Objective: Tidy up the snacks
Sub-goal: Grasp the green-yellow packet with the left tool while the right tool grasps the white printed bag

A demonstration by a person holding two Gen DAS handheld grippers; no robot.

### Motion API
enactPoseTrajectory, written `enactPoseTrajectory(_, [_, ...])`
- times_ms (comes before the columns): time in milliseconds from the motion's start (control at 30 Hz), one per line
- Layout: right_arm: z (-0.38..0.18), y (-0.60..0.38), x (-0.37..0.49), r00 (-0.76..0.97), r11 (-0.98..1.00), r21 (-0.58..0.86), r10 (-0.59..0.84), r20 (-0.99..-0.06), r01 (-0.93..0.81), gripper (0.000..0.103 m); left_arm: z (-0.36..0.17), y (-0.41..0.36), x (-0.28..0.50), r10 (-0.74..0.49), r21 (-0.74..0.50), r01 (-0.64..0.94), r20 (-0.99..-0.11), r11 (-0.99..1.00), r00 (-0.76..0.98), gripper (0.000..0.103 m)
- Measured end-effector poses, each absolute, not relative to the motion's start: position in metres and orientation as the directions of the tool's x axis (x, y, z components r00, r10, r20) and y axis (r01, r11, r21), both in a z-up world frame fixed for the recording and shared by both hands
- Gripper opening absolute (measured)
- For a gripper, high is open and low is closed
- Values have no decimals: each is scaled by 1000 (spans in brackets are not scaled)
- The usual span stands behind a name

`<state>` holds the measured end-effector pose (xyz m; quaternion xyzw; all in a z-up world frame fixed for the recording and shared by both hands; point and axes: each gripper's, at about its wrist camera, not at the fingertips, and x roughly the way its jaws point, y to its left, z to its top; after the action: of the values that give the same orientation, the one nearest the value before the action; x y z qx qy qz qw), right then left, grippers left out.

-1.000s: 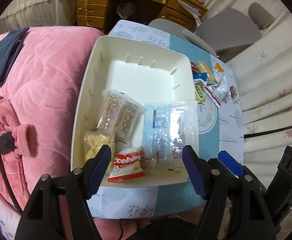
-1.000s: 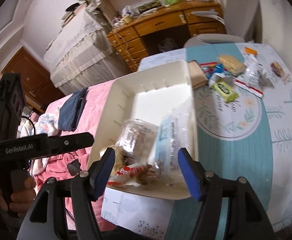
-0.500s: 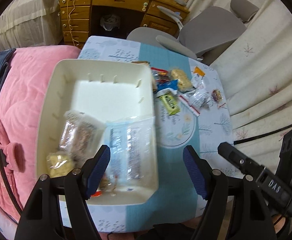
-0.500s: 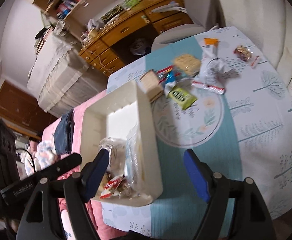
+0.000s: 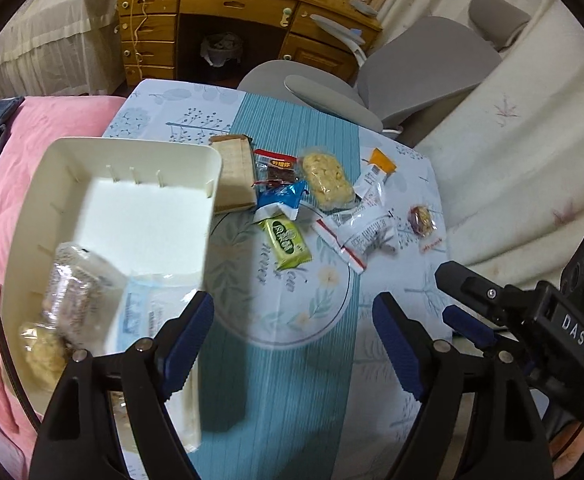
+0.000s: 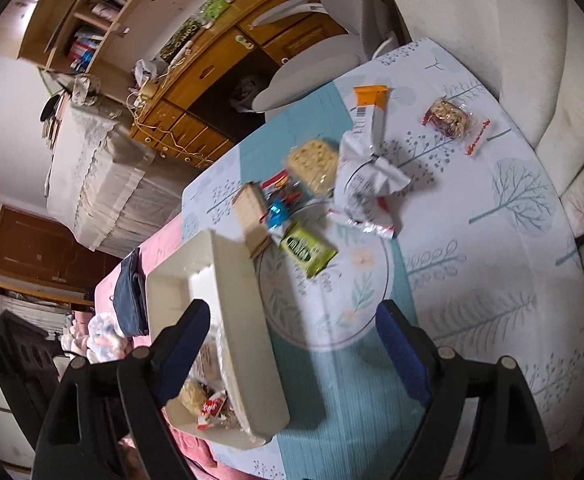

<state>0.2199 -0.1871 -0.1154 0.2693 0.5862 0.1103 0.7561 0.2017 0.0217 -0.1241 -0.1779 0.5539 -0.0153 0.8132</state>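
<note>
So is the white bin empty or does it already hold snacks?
Partly filled: the white bin holds several wrapped snacks at its near end; the far end is bare.

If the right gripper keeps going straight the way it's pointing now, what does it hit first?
Probably bare tablecloth: the open right gripper aims at the printed ring, short of the green snack packet. The white bin lies just left of that line; depth is unclear.

The right gripper is hanging wide open over the patterned tablecloth, gripping nothing. At ten o'clock the cream bin is sitting with wrapped snacks at its near end. At twelve o'clock a green packet, a white wrapper and an orange-tipped sachet are lying loose.
</note>
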Motion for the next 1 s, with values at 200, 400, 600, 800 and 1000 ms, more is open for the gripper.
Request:
enactPoseTrajectory(200, [-148, -210, 254, 257, 794, 574, 523, -813, 201, 86, -155, -3, 226, -179, -278, -245, -915, 929, 361, 81])
enactPoseTrajectory(400, [-185, -225, 282, 230, 760, 601, 557, -798, 247, 86, -187, -17, 252, -133, -239, -311, -936, 920, 326, 81])
enactPoseTrajectory(600, [-222, -227, 307, 203, 742, 624, 591, -781, 245, 86, -216, -25, 277, -67, -172, -356, -955, 918, 289, 81])
enactPoseTrajectory(800, [-250, -220, 324, 167, 742, 630, 607, -777, 231, 86, -249, -26, 296, -28, -120, -392, -972, 912, 232, 81])
enactPoseTrajectory(1000, [-265, -215, 334, 154, 759, 618, 598, -786, 207, 85, -271, -27, 310, -1, -81, -395, -980, 915, 198, 81])
